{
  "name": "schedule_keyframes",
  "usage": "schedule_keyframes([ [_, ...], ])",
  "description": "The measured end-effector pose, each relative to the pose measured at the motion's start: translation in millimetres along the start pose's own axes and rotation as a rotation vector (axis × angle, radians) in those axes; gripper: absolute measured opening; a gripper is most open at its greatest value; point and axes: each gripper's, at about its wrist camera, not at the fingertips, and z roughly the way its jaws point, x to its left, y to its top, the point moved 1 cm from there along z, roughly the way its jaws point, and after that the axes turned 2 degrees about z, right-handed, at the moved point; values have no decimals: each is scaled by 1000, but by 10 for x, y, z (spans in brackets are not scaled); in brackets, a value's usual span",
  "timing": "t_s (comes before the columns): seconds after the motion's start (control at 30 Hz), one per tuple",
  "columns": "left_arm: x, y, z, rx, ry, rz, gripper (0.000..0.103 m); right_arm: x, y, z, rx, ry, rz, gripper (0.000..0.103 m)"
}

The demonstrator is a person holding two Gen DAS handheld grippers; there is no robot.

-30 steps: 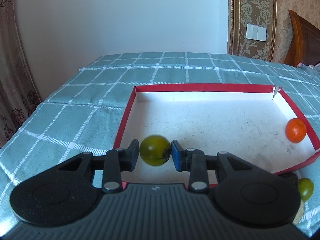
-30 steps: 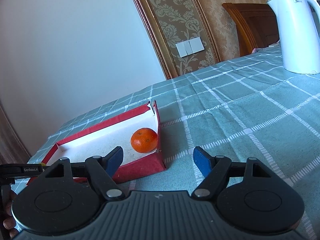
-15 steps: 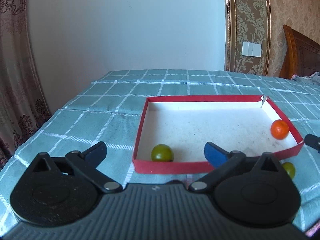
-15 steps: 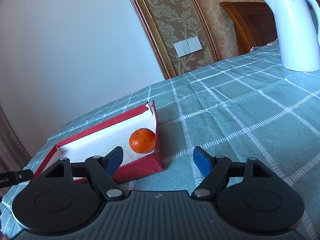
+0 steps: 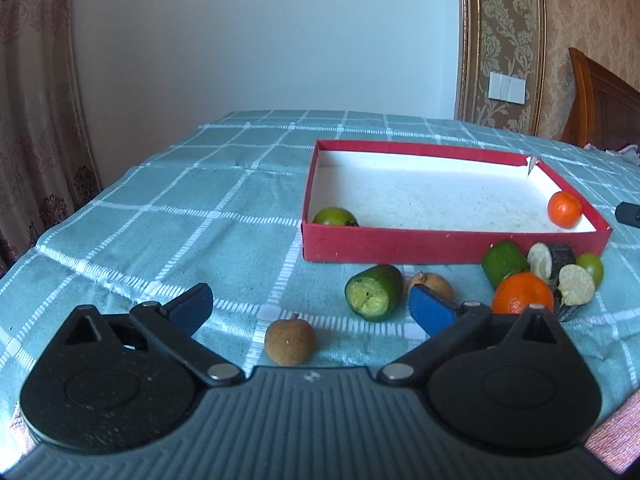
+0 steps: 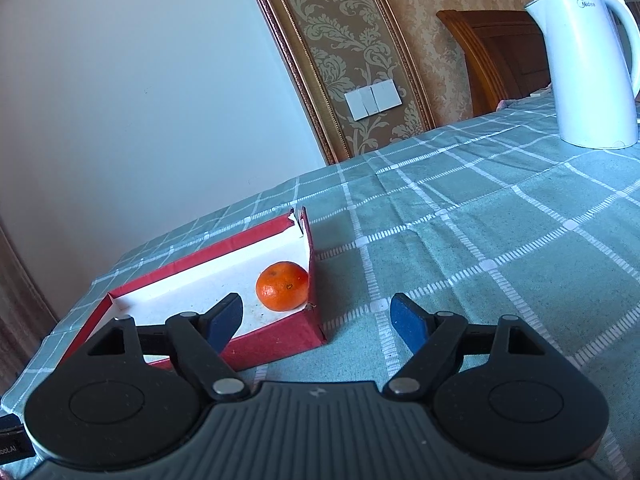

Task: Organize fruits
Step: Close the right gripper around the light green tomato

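Left tool (image 5: 308,306) is hanging over the bench (image 5: 180,216) with its jaws spread as wide as they go, gripping nothing. A small brown round fruit (image 5: 290,342) is sitting on the checked cloth right between the fingers, not touched by either pad.

The red box (image 5: 440,246) is sitting further back on the cloth. Inside it, a green round fruit (image 5: 335,216) is tucked into the near left corner, and a small mandarin (image 5: 564,209) is resting against the right wall, near the front right corner.

Everything else is lying loose in front of the box:
- a green cut piece (image 5: 374,298) with its pale cut face pointing toward the camera
- another brown fruit (image 5: 434,283) just beside it, partly behind the left tool's blue right pad
- a second green chunk (image 5: 505,263)
- a bigger orange (image 5: 522,298) near the tool's right finger
- two dark pieces with pale cut faces (image 5: 554,266), can't tell what they are
- a little green fruit (image 5: 592,267) at the far right

Right tool (image 6: 316,318) is hovering low by the box's right corner with its jaws opening, nothing between them. From that view the mandarin (image 6: 282,286) is snug in the corner, and a white kettle (image 6: 592,68) is standing well away on the cloth.
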Motion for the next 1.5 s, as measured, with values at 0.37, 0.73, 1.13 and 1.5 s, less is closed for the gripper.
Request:
schedule_keyframes([
  [0.37,85,-16,1,-15,37,-52,103,401,-115,-361,14,76,-313,81],
  [0.73,133,-5,23,-4,21,-80,103,646,-375,-287,141,112,-553,57],
  [1.13,144,-7,23,-1,17,-93,103,726,-453,-157,207,98,-634,50],
  [1.5,151,-8,26,1,18,-102,103,723,-356,56,267,164,-576,40],
])
